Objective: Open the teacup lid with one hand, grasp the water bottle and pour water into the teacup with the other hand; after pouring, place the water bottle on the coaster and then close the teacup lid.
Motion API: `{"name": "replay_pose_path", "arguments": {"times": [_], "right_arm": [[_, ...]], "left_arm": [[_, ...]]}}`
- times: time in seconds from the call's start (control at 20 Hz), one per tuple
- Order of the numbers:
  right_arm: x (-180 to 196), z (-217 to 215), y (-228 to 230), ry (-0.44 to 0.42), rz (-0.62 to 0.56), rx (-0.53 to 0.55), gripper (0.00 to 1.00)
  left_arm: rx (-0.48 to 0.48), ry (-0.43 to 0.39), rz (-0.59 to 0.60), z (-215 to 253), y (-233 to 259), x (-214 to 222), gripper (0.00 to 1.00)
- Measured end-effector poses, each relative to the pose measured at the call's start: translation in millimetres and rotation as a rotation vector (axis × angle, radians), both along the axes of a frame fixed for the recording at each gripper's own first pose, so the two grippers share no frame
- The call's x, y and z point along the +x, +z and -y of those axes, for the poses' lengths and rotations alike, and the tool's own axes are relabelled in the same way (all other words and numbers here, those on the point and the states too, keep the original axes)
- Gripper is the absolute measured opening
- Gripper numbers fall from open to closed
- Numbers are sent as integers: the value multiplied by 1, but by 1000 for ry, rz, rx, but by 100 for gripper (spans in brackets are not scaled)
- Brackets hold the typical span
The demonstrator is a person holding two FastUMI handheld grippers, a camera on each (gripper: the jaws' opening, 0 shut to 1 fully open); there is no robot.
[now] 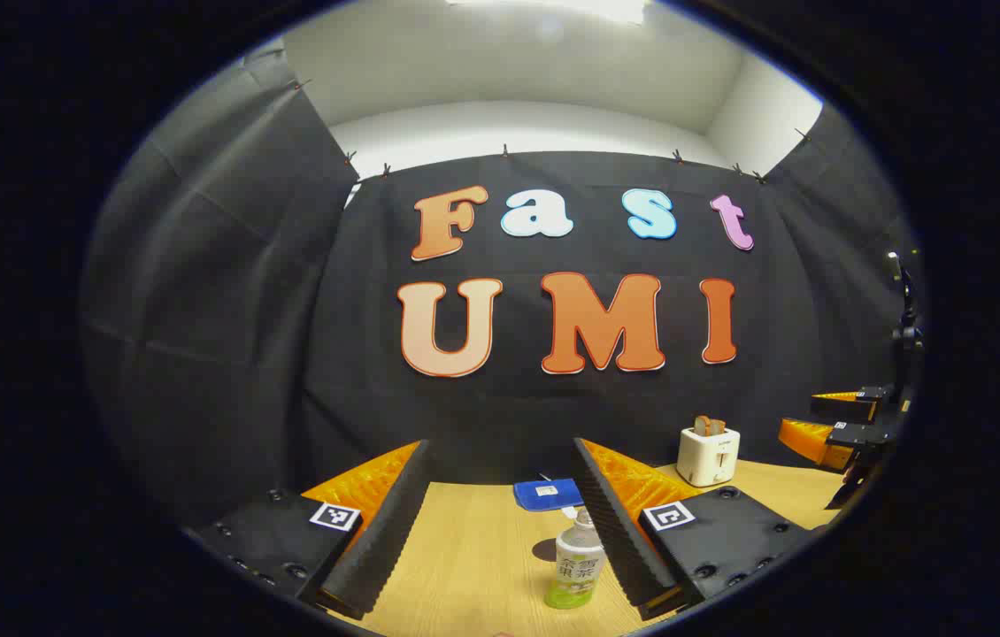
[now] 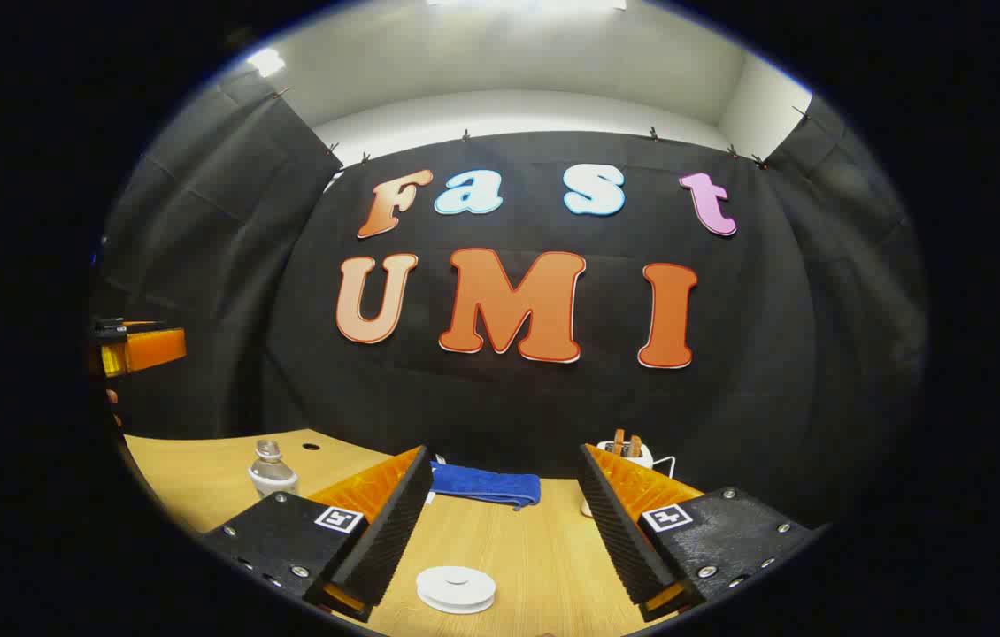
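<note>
In the left gripper view my left gripper point(image 1: 500, 445) is open above the wooden table point(image 1: 465, 557). A small water bottle point(image 1: 577, 568) with a white cap and green label stands upright between its fingers, close to the right-hand finger point(image 1: 619, 522), and I cannot tell if they touch. My right gripper point(image 1: 801, 414) shows at the far right, held above the table. In the right gripper view the right gripper point(image 2: 503, 451) is open over a flat white round coaster point(image 2: 456, 589). A clear glass teacup with a knobbed lid point(image 2: 271, 471) stands to the left. The left gripper point(image 2: 144, 348) shows at the left edge.
A folded blue cloth point(image 1: 547, 494) point(image 2: 484, 485) lies at the back of the table against the black wall. A white toaster with bread in it point(image 1: 707, 454) point(image 2: 629, 450) stands at the back right. A small round hole point(image 2: 311, 447) sits in the tabletop behind the teacup.
</note>
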State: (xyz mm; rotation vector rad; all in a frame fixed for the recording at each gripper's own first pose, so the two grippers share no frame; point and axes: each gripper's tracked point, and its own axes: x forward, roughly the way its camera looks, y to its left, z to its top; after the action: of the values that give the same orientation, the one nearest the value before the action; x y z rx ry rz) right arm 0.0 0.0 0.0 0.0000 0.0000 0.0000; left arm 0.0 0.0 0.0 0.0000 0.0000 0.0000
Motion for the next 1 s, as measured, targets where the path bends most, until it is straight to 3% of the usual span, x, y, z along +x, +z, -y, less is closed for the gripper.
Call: {"name": "replay_pose_path", "arguments": {"times": [0.15, 0.5, 1.0], "right_arm": [[6, -1, -12, 1, -40, -14, 99], [23, -13, -34, 25, -69, -77, 97], [27, -28, -71, 85, -138, -23, 94]], "left_arm": [[8, -3, -49, -9, -23, 7, 100], [77, 52, -37, -27, -34, 15, 100], [151, -15, -53, 3, -61, 16, 99]]}}
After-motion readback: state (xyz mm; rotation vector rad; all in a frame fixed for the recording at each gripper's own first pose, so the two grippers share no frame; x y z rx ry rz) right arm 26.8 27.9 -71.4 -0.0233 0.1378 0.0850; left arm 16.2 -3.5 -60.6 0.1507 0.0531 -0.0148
